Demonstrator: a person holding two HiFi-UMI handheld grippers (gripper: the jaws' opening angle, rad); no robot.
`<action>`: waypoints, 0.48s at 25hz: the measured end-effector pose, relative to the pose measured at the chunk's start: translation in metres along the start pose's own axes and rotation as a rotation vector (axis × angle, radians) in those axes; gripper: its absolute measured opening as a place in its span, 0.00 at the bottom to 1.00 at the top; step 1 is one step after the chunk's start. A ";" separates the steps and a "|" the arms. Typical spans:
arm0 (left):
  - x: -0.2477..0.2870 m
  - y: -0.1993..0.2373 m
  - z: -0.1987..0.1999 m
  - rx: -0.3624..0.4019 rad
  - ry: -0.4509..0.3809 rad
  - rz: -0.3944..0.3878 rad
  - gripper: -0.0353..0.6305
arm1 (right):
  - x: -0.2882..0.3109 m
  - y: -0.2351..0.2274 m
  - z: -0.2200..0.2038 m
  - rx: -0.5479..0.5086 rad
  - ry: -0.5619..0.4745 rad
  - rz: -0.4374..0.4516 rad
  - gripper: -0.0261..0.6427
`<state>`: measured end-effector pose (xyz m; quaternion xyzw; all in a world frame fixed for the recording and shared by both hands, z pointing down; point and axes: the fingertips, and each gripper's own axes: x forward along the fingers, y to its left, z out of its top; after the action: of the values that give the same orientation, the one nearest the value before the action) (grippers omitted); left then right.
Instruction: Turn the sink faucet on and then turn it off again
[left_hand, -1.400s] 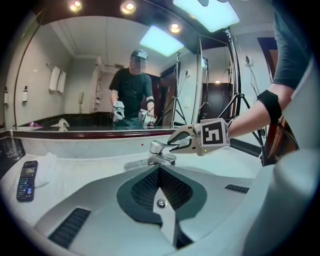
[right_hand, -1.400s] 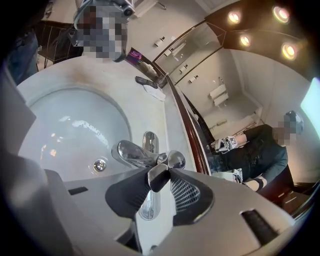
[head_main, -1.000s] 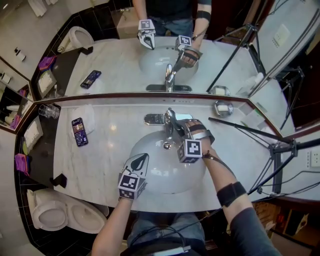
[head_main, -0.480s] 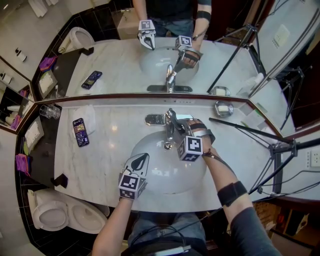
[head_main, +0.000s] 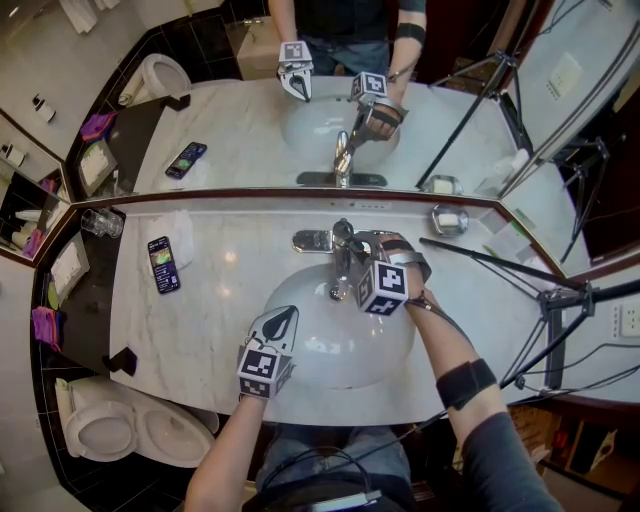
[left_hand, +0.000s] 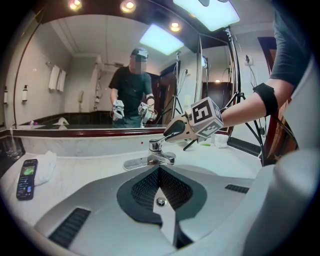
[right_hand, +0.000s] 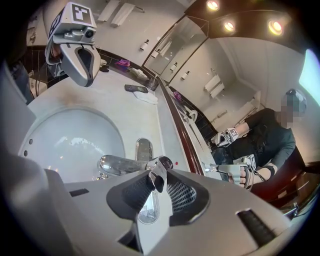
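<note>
— Between the jaws of the right gripper (right_hand: 156, 175), the faucet lever (right_hand: 161, 164) is the whole game. How should this be played?

— Smoothly, I'd say. Swing the lever about its own pivot and let the wrist follow the arc. Keep the pads square on it, because polished chrome will likely slip under a skewed pull.

— And the grip itself?

— Partly closed and clamped. Both ribbed pads press the lever's sides, and its rounded tip pokes out just past the fingertips.

— Is the water on or off?

— I can't call it. The lever looks tilted up, but I see no stream under the spout (right_hand: 116, 164), which runs off to the left just beyond those jaws.

— Further out?

— The sink basin (right_hand: 65, 135) lies below and to the left of the right jaws. Across it the left gripper (left_hand: 159, 172) hangs over the near rim with its jaws pressed together on nothing. The faucet stands straight ahead of its tips, well apart.

— So it's idle?

— It looks that way, and I'd leave it there, clear of the lever's swing.

— Beyond that?

— A phone (head_main: 162, 264) lies far left on the marble counter (head_main: 230, 250), and the mirror (head_main: 240, 120) rises behind the faucet.
</note>
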<state>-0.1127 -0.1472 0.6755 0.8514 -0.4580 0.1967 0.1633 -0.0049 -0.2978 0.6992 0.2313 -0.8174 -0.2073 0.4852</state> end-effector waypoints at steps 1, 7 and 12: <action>0.000 -0.001 0.001 0.001 -0.001 -0.004 0.05 | 0.001 -0.001 0.000 0.006 -0.001 0.004 0.20; -0.001 0.001 0.002 0.004 -0.008 0.009 0.05 | 0.005 -0.012 0.006 0.076 -0.001 0.027 0.20; -0.002 -0.002 0.003 0.002 -0.008 0.002 0.05 | 0.008 -0.014 0.006 0.114 0.005 0.044 0.20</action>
<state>-0.1117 -0.1462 0.6712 0.8518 -0.4595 0.1938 0.1604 -0.0106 -0.3129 0.6942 0.2411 -0.8315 -0.1491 0.4777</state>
